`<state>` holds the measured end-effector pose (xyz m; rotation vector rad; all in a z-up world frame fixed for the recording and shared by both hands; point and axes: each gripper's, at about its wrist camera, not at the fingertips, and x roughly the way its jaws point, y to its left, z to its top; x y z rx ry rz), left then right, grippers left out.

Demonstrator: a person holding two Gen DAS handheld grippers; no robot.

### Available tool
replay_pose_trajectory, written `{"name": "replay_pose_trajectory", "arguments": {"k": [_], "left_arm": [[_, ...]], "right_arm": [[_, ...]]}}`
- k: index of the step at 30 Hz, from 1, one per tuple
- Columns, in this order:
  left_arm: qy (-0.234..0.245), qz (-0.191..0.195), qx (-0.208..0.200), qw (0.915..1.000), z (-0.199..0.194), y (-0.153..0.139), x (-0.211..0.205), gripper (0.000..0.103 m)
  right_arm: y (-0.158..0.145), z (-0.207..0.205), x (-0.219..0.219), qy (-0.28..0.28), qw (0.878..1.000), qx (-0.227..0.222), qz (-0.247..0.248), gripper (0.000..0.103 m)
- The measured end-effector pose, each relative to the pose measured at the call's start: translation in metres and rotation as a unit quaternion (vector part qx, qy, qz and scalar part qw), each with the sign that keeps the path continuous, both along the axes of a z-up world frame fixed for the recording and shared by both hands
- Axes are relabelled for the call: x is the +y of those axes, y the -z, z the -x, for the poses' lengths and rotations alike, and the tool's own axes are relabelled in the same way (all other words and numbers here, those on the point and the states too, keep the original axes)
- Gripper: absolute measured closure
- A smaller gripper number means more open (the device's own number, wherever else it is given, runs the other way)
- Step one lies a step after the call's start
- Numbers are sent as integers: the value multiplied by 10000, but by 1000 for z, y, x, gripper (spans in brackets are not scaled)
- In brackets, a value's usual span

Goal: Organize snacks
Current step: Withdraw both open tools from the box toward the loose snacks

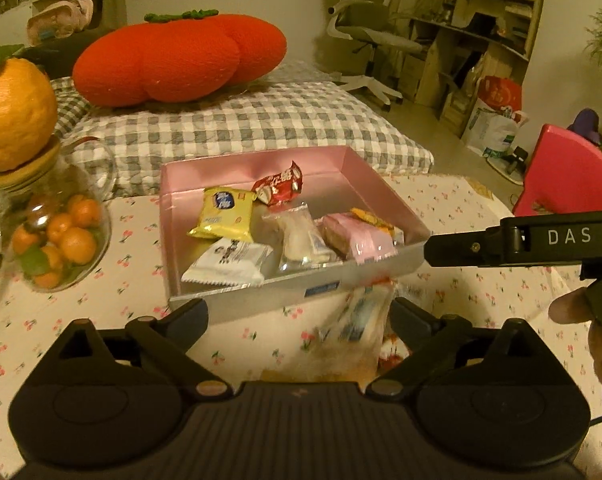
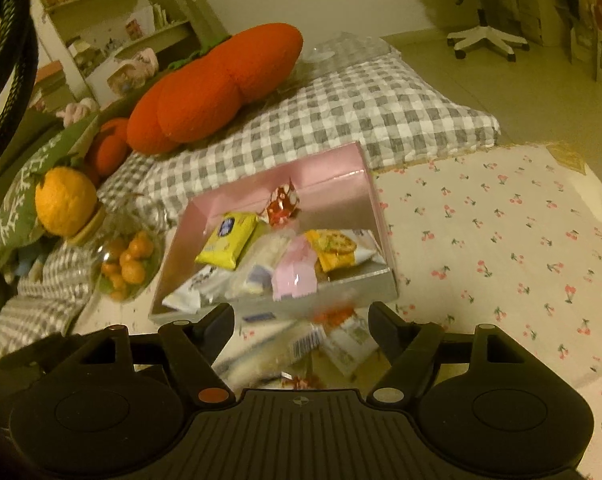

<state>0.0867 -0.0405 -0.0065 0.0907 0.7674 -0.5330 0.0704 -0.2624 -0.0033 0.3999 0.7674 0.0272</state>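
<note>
A pink box [image 1: 261,164] with a silver floor sits on the cherry-print cloth [image 1: 101,320]. It holds several snacks, among them a yellow packet [image 1: 225,212], a red packet [image 1: 279,188] and a pink packet [image 1: 357,236]. My left gripper [image 1: 299,320] stands wide open just before the box's near wall. A blurred clear snack bag [image 1: 357,332] lies between its fingers, close to the right one and not pressed. My right gripper [image 2: 301,320] is open in front of the same box [image 2: 277,180], over blurred loose packets [image 2: 333,340] on the cloth.
A glass jar of small oranges [image 1: 57,240] with an orange-shaped lid [image 1: 13,112] stands left of the box. Behind are a checked mattress [image 1: 261,120] and a red pumpkin cushion [image 1: 173,60]. A black bar marked DAS [image 1: 541,240] reaches in from the right, below a pink chair [image 1: 569,176].
</note>
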Motion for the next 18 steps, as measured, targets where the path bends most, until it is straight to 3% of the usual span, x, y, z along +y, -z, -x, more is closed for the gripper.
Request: {"name": "replay_pose_trajectory", "arguments": {"k": [2, 18], "left_arm": [[-18, -60, 4, 10000, 6, 0, 3, 3], [-290, -134, 61, 9995, 30, 11, 44, 1]], "right_arm": [[-1, 6, 3, -38, 10000, 25, 51, 20], [10, 49, 16, -456, 9965, -36, 696, 15]]}}
